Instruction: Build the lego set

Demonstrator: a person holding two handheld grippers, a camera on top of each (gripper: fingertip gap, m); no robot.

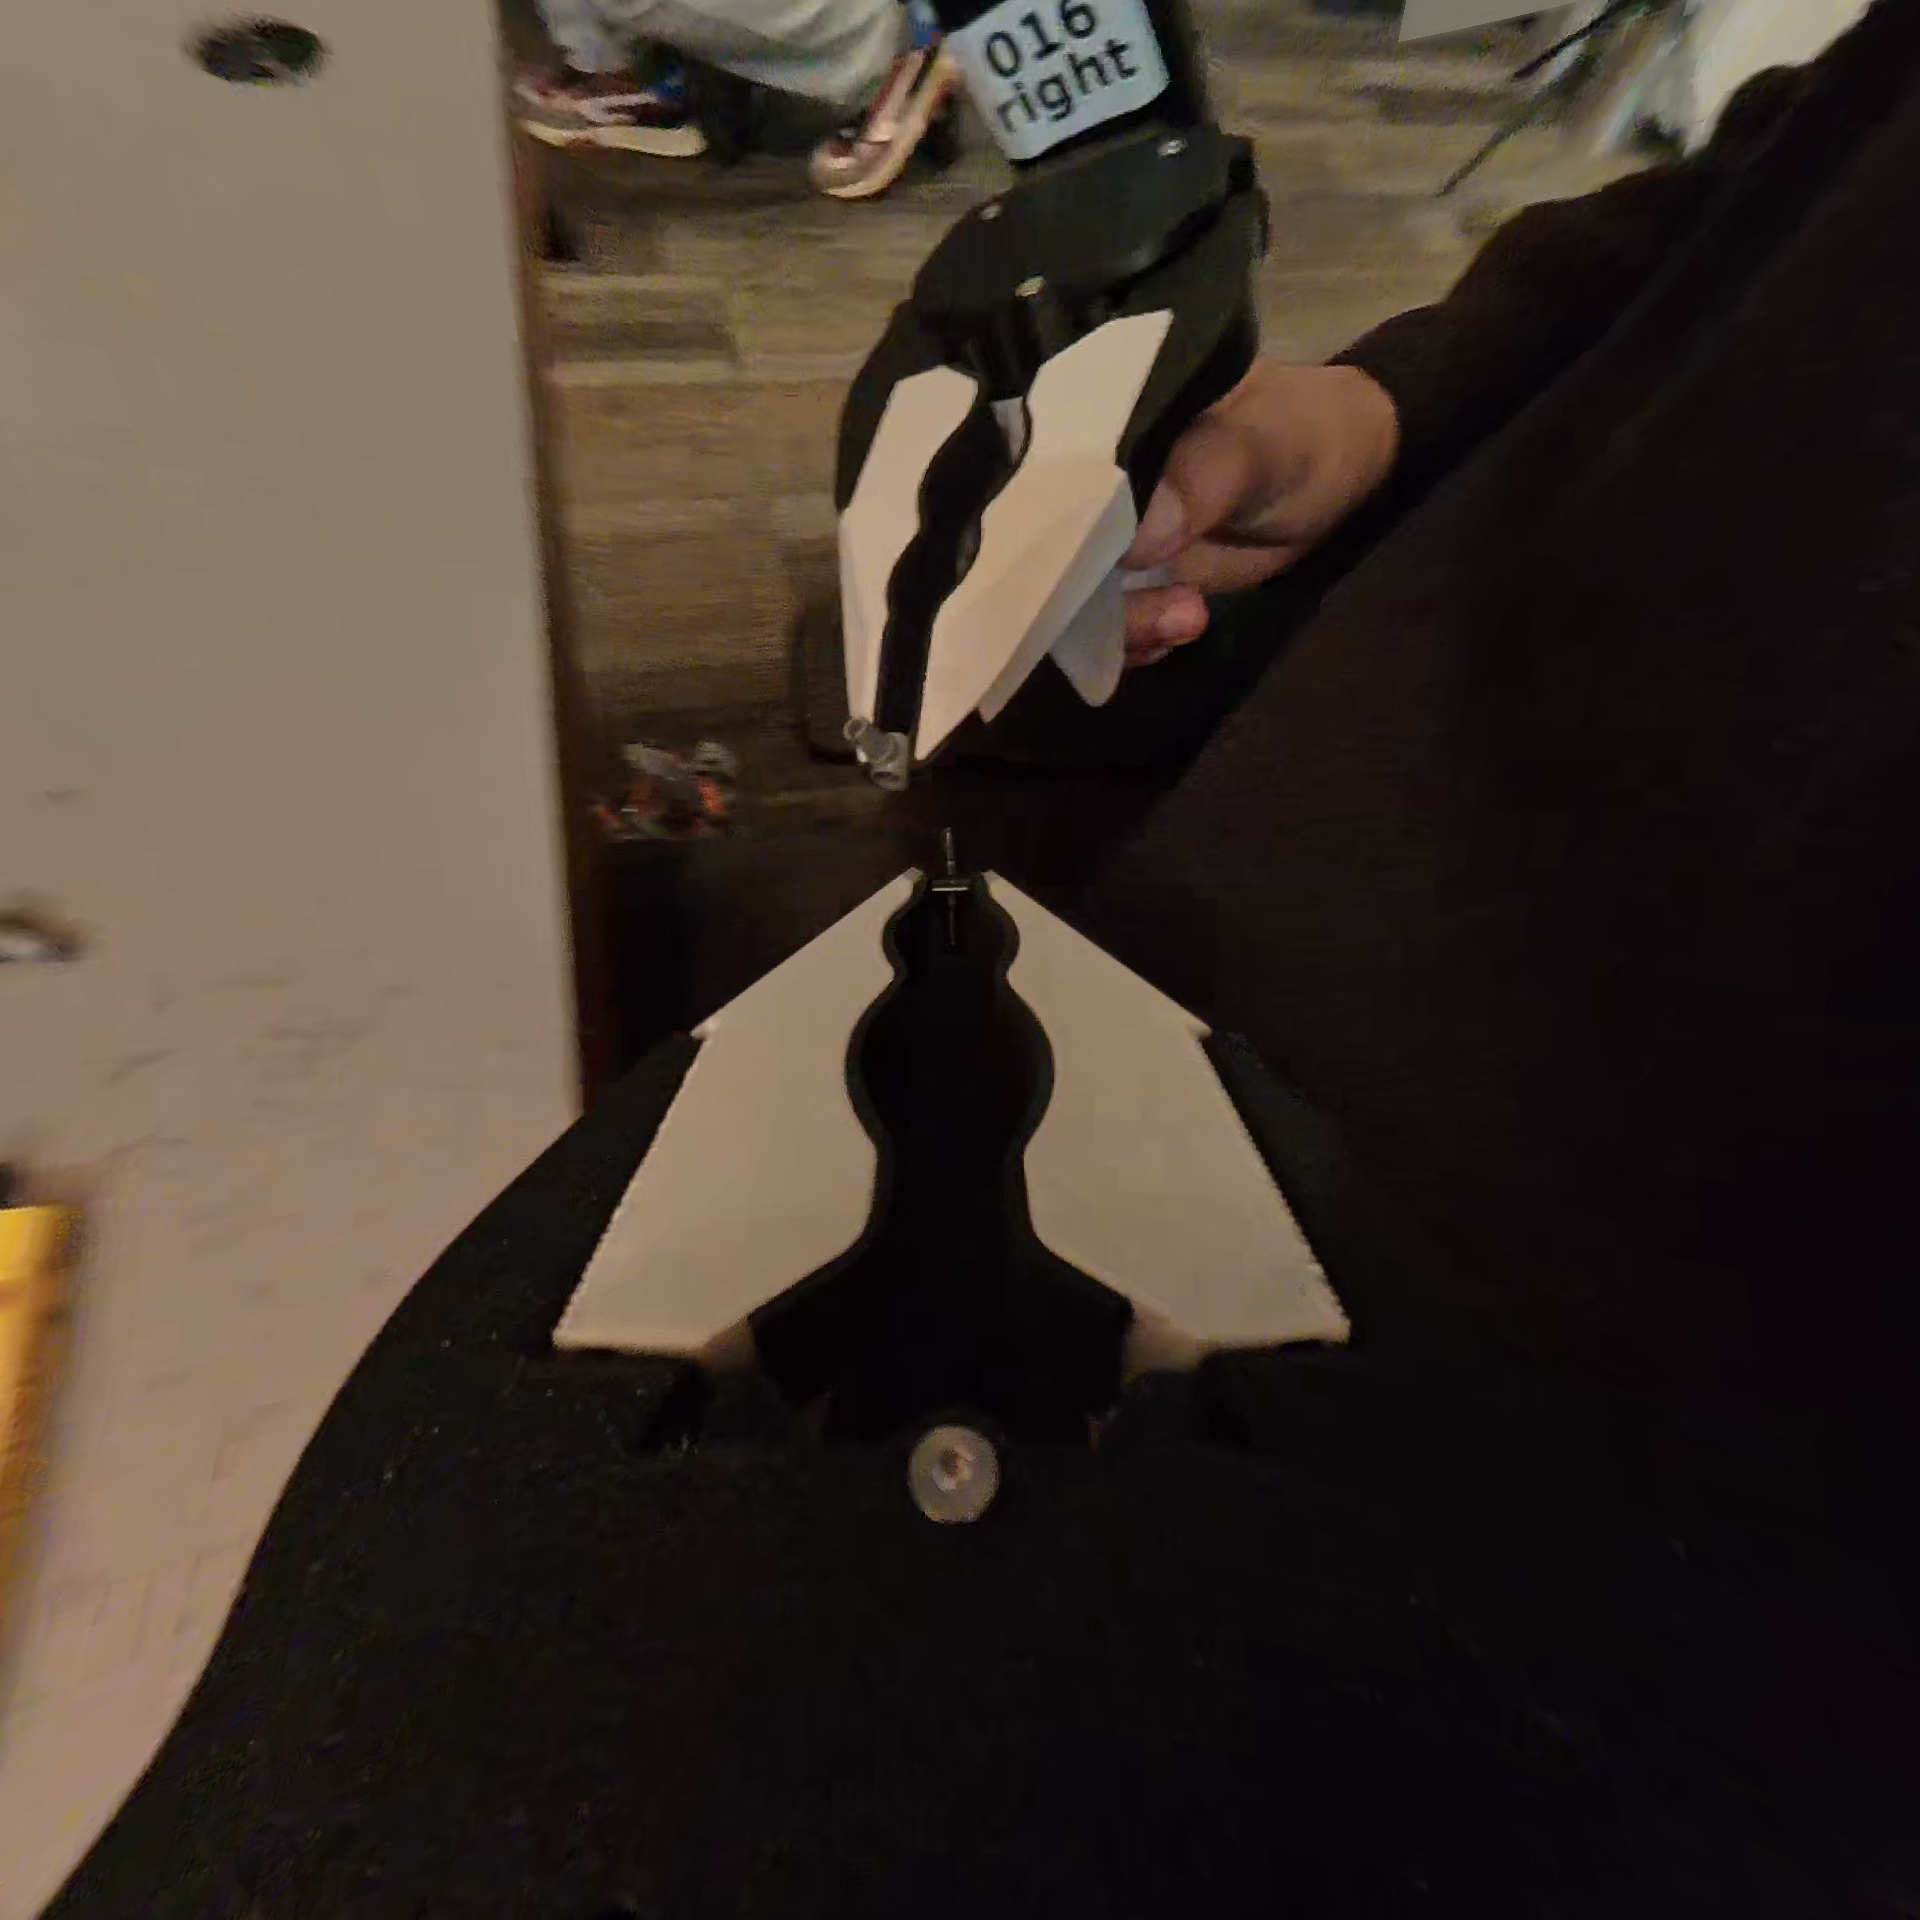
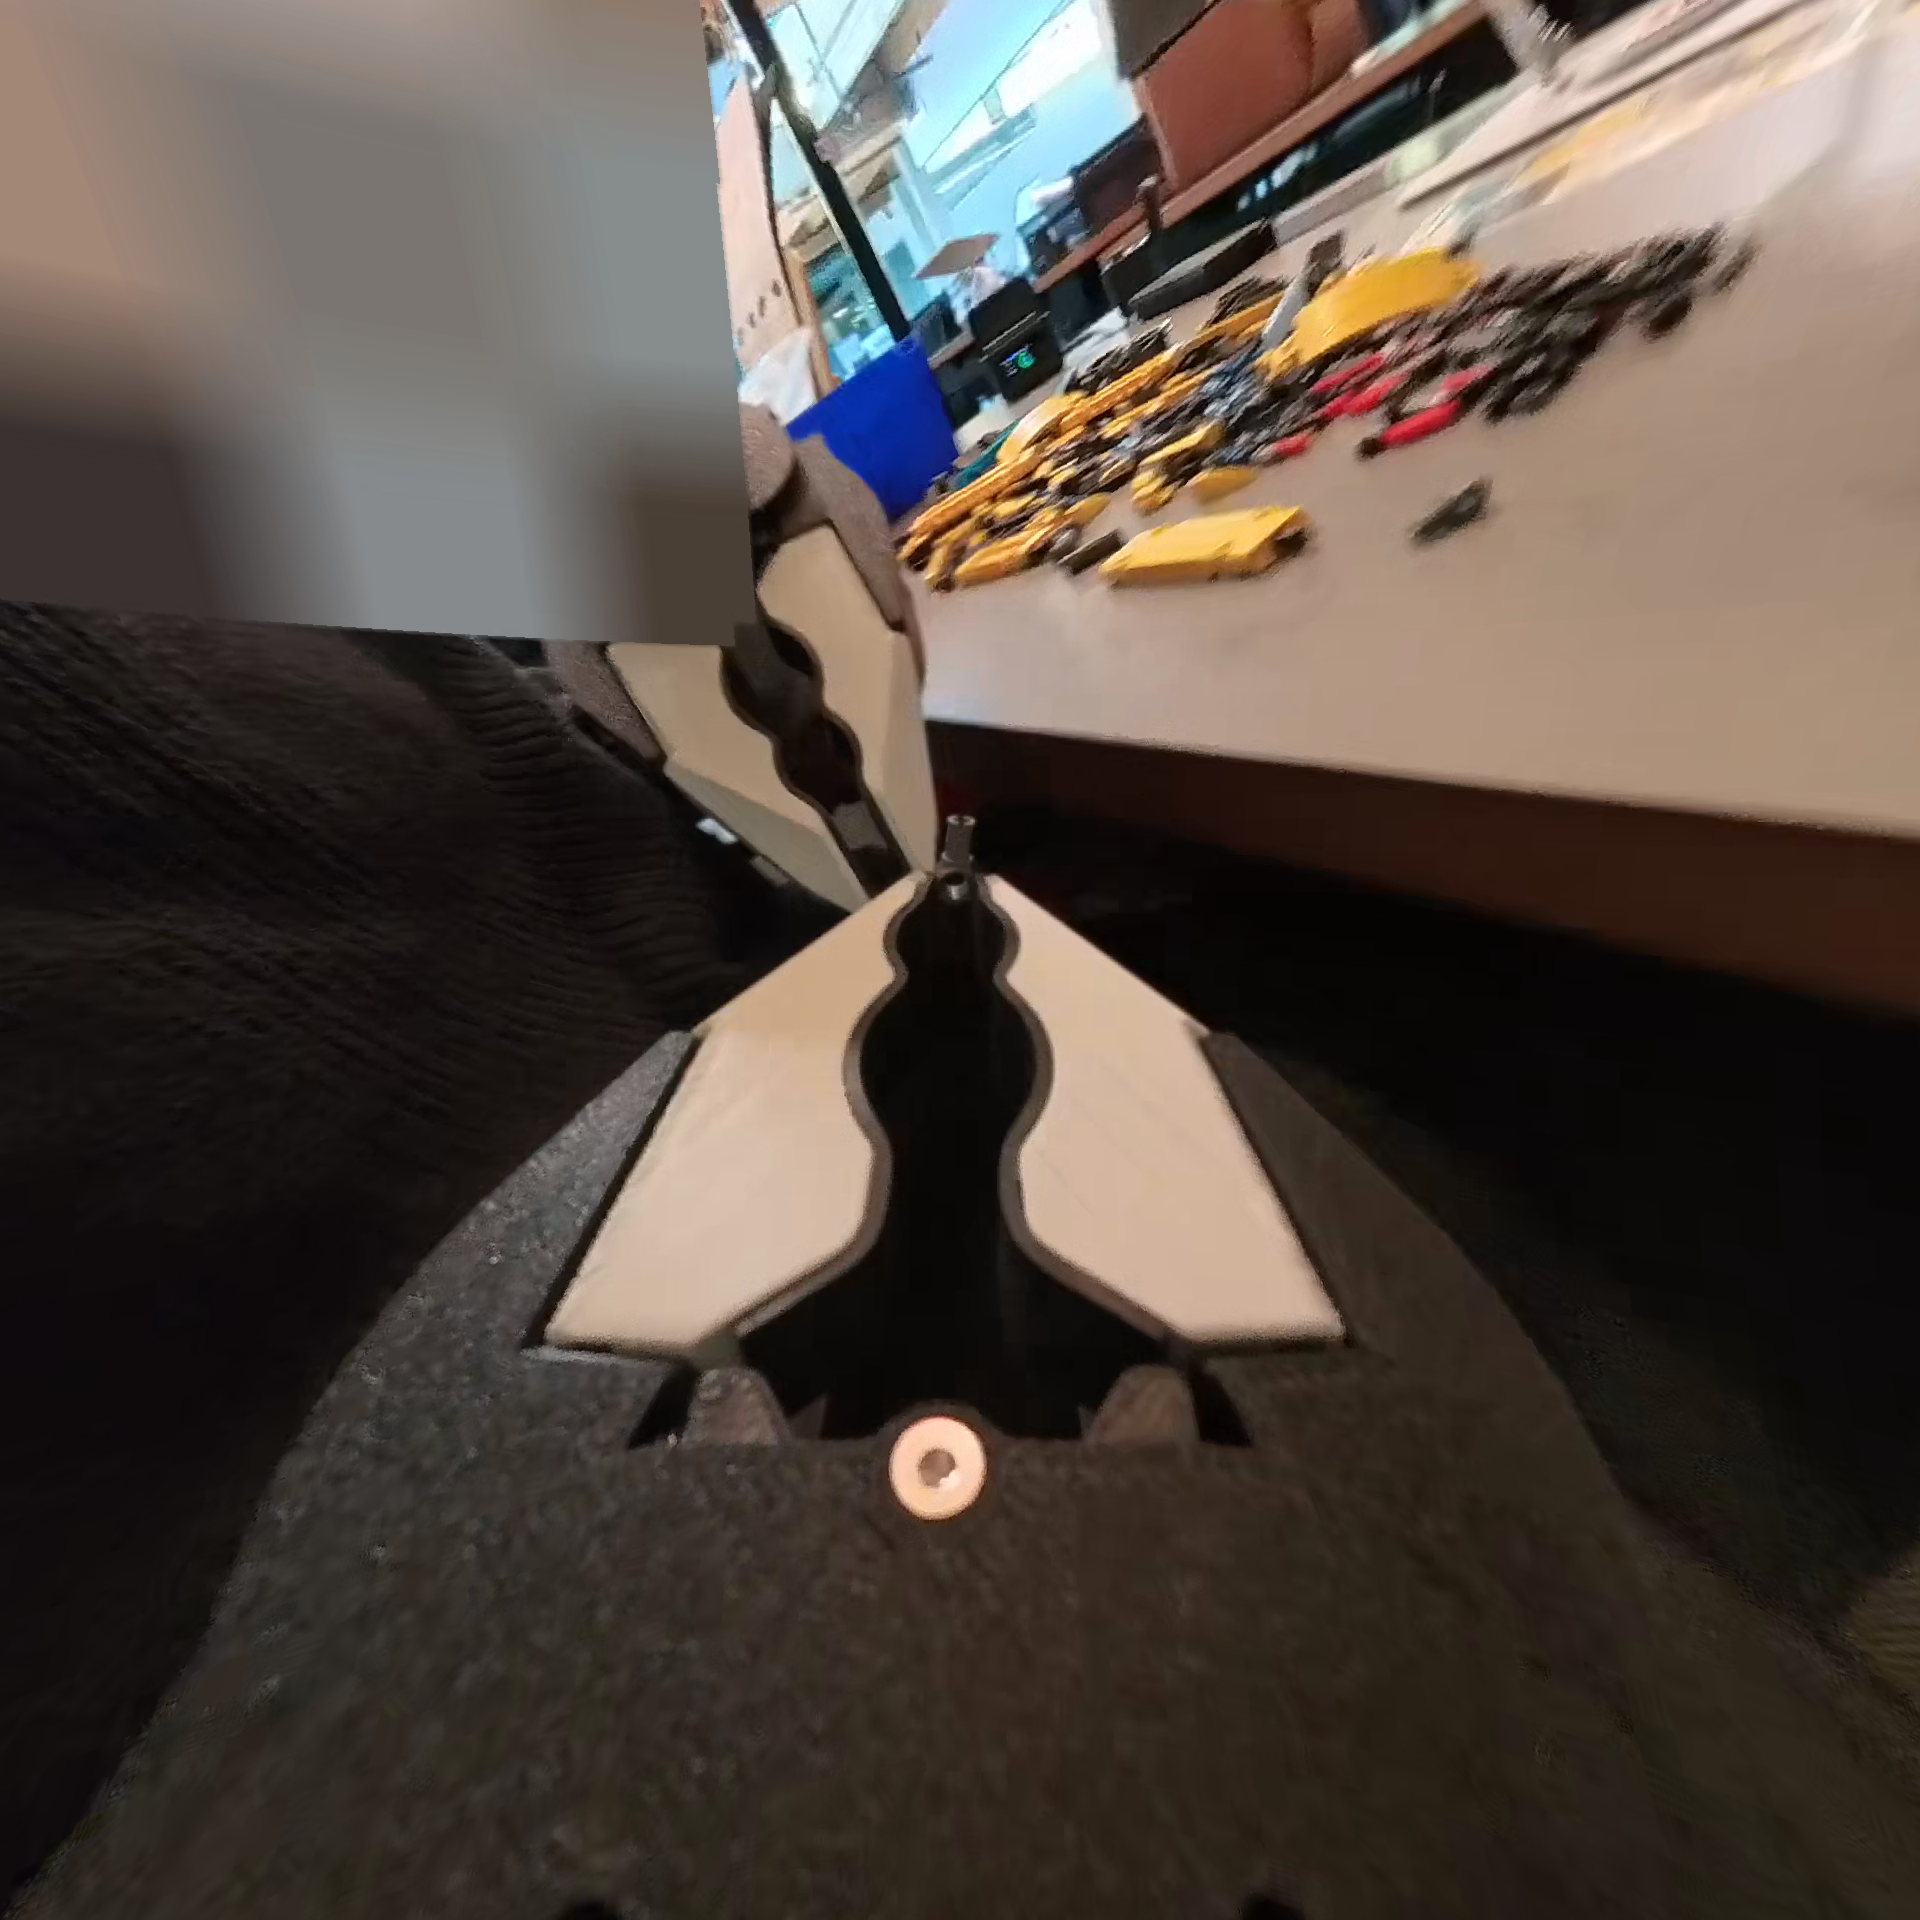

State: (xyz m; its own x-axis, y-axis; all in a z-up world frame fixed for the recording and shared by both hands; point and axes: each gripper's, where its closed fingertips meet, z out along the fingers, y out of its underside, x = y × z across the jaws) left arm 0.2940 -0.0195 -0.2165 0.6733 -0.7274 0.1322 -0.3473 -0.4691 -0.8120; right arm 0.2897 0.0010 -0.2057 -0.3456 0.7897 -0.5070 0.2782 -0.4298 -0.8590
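My left gripper (image 1: pixel 948 881) is shut on a small black pin (image 1: pixel 948 847) that sticks out past its tips. My right gripper (image 1: pixel 896 740), held by a hand (image 1: pixel 1247 499), points down at it from above and is shut on a small grey connector piece (image 1: pixel 878 753). The two pieces are close but apart. In the right wrist view my right gripper (image 2: pixel 954 883) pinches the grey tube-like connector (image 2: pixel 957 840), and the left gripper (image 2: pixel 868 862) comes in from the upper left, tip to tip with it. Both grippers hover off the table's edge, over dark clothing.
A white table (image 2: pixel 1351 707) lies to the right with a pile of yellow, black and red building pieces (image 2: pixel 1247 416). A blue bin (image 2: pixel 883 416) stands behind. In the left wrist view the table (image 1: pixel 260 623) is on the left, with a yellow piece (image 1: pixel 31 1351); wooden floor and shoes (image 1: pixel 727 114) beyond.
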